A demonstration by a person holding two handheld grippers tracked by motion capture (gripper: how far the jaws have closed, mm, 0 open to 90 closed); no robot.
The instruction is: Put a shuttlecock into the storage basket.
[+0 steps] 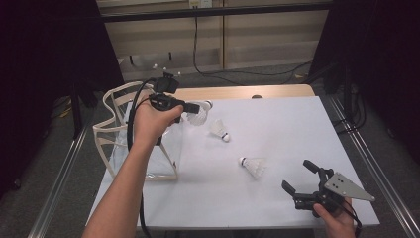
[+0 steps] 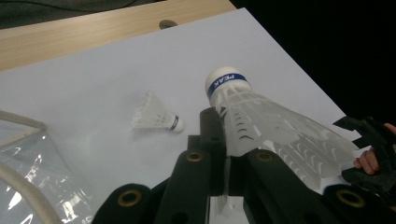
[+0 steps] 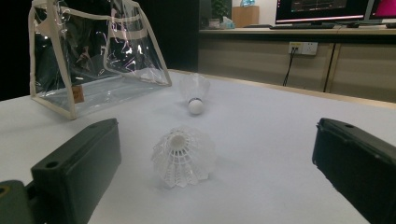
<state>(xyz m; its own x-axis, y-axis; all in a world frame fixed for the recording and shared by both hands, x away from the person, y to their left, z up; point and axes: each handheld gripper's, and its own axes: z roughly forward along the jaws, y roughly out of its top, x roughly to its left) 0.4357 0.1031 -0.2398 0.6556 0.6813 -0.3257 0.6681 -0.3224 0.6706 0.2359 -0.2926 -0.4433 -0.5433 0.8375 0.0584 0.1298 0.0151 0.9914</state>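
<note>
A white table (image 1: 277, 129) stands in a dim room, with a wooden strip along its far edge and dark curtains on both sides. At the table's left edge sits a clear plastic bag (image 1: 119, 134) with cream trim, standing upright.

The left claw (image 1: 190, 106), lifted above the table just right of the bag, is clamped on a white shuttlecock (image 2: 261, 121); the jaws pinch its skirt and the cork tip with a blue band points away from the hand. The right claw (image 1: 301, 179) rests at the near right corner, jaws spread wide with nothing between them.

Two more shuttlecocks lie on the table: one (image 1: 219, 130) near the middle, just right of the held one, another (image 1: 252, 166) nearer, a little left of and beyond the right claw.
</note>
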